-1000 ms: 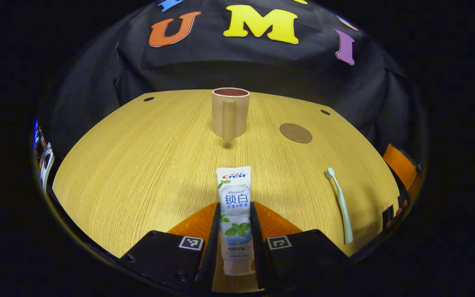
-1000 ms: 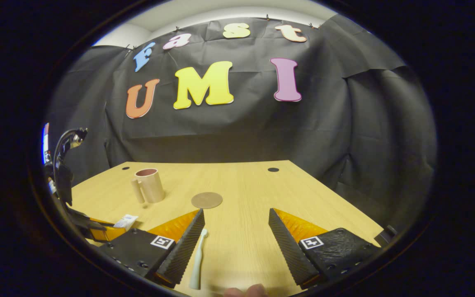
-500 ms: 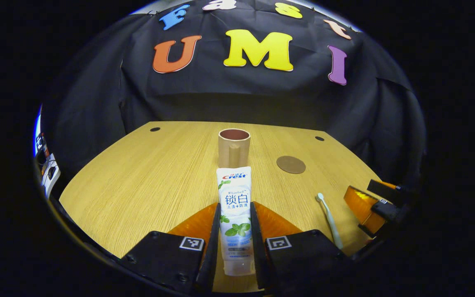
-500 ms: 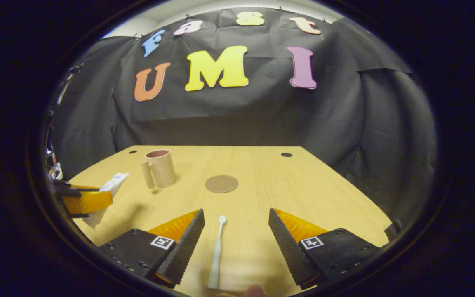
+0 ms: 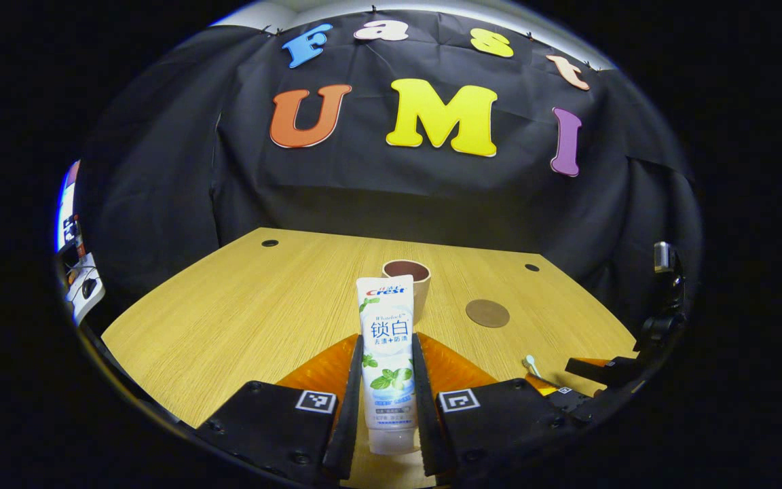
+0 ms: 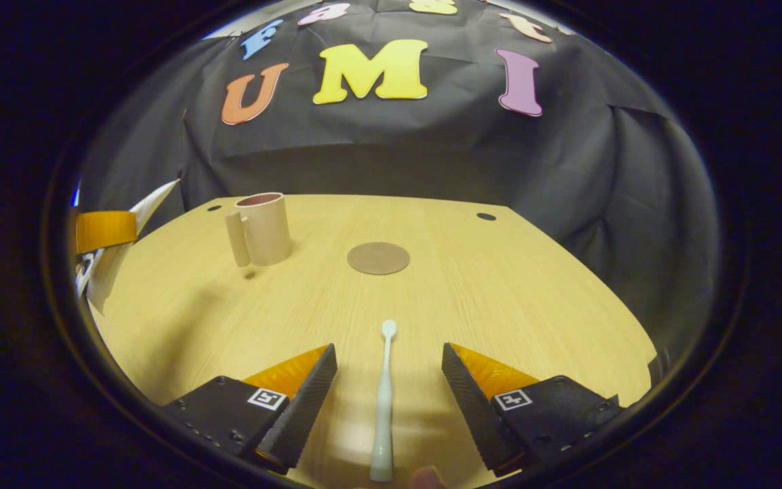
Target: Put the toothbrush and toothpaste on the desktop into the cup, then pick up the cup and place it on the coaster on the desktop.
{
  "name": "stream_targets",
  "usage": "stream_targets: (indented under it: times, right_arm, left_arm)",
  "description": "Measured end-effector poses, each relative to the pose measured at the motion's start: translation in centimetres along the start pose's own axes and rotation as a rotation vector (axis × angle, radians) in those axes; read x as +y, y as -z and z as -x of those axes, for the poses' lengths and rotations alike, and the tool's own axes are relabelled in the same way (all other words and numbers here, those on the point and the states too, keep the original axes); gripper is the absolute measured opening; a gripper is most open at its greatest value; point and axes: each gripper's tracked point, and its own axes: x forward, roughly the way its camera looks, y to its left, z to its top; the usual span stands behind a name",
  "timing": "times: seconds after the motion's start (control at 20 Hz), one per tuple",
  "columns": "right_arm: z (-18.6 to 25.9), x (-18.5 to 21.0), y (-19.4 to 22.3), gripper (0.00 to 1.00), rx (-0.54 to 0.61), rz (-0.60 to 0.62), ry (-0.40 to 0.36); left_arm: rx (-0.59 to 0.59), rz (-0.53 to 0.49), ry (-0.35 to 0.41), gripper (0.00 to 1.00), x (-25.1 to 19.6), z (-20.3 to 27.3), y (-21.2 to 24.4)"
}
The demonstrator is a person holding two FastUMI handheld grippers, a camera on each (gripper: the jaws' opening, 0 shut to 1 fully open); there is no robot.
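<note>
My left gripper (image 5: 387,370) is shut on a white toothpaste tube (image 5: 387,346), held above the wooden desktop (image 5: 248,319) and pointing toward the tan cup (image 5: 413,278). The round brown coaster (image 5: 487,313) lies right of the cup. In the right gripper view, my right gripper (image 6: 388,380) is open, its fingers on either side of the pale toothbrush (image 6: 384,401) lying on the desktop (image 6: 499,285). The cup (image 6: 262,227) with its handle stands far left, the coaster (image 6: 378,258) beyond the brush head. The toothpaste tube (image 6: 126,234) and left gripper (image 6: 102,231) show at the left edge.
Two small dark holes (image 5: 269,242) (image 5: 531,267) sit near the desktop's far corners. Black cloth walls close in the back and sides. The right gripper (image 5: 608,370) and the toothbrush head (image 5: 530,363) appear low right in the left gripper view.
My left gripper has lifted the toothpaste tube off the desktop and levelled out. My right gripper has shifted so the toothbrush now lies centred between its open fingers.
</note>
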Motion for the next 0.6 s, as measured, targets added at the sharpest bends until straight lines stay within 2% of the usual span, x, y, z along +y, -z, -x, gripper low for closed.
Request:
stream_targets:
  times: [0.15,0.25,0.35,0.45,0.5,0.55,0.6]
  right_arm:
    - [-0.8,0.5,0.9,0.93,0.049,-0.020,-0.008]
    - [-1.2,0.9,1.0,0.86,0.067,-0.031,-0.008]
    - [-1.7,0.8,0.8,0.73,0.079,-0.042,0.003]
    - [-1.8,0.6,0.9,0.50,0.086,-0.050,-0.005]
    - [-1.8,0.5,0.9,0.35,0.082,-0.051,0.003]
    - [-1.9,0.6,0.8,0.24,0.082,-0.055,-0.005]
    - [-2.1,0.7,0.9,0.05,0.081,-0.056,-0.011]
  left_arm:
    - [-0.023,0.001,-0.003,0.41,0.6,-0.1,-0.9]
    - [-0.037,0.000,-0.010,0.41,1.1,-0.4,-1.2]
    - [-0.037,0.017,-0.012,0.40,1.4,-0.7,-1.3]
    - [-0.033,0.027,-0.007,0.45,1.5,-0.9,-1.4]
    - [-0.034,0.028,-0.009,0.41,1.7,-1.0,-1.4]
    - [-0.035,0.027,-0.010,0.41,1.7,-1.1,-1.5]
    - [-0.038,0.030,-0.011,0.41,1.7,-1.3,-1.6]
